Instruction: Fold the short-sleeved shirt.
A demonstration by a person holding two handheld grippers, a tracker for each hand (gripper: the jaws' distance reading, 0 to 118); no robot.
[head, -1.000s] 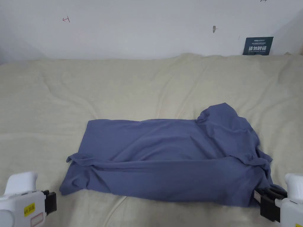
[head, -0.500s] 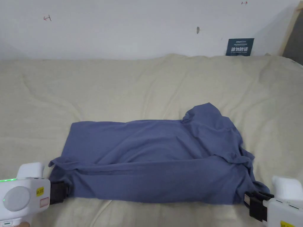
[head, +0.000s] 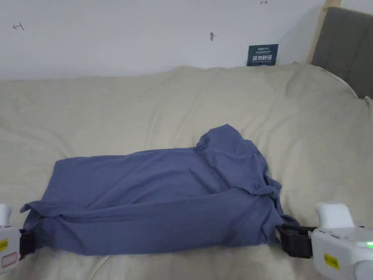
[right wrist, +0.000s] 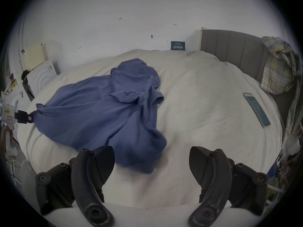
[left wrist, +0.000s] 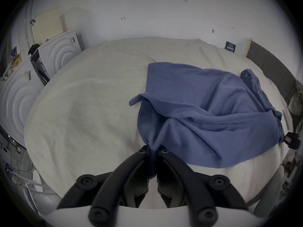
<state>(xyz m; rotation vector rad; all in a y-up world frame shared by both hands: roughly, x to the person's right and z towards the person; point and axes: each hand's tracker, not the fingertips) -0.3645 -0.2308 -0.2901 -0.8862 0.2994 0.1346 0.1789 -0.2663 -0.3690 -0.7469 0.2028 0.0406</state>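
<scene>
A blue short-sleeved shirt (head: pixel 160 204) lies crosswise on the cream bed cover (head: pixel 145 109), its near long side doubled over and a sleeve bunched at the far right. My left gripper (head: pixel 27 243) is at the shirt's near left corner. In the left gripper view its jaws (left wrist: pixel 153 150) are shut with the blue cloth pinched between them. My right gripper (head: pixel 293 240) sits at the near right corner. The right gripper view has that gripper (right wrist: pixel 150 150) wide open, the shirt's corner (right wrist: pixel 139 155) lying loose and blurred between its fingers.
A phone (right wrist: pixel 256 109) lies on the bed to the right of the shirt. A plaid garment (right wrist: pixel 278 70) hangs over the grey headboard (head: pixel 346 43). White appliances (left wrist: pixel 60 50) stand past the bed's left side. The far half of the bed is bare cover.
The head camera has swung right. My left gripper moved in from beside the shirt to its near left corner and shut on it. My right gripper stayed at the right corner.
</scene>
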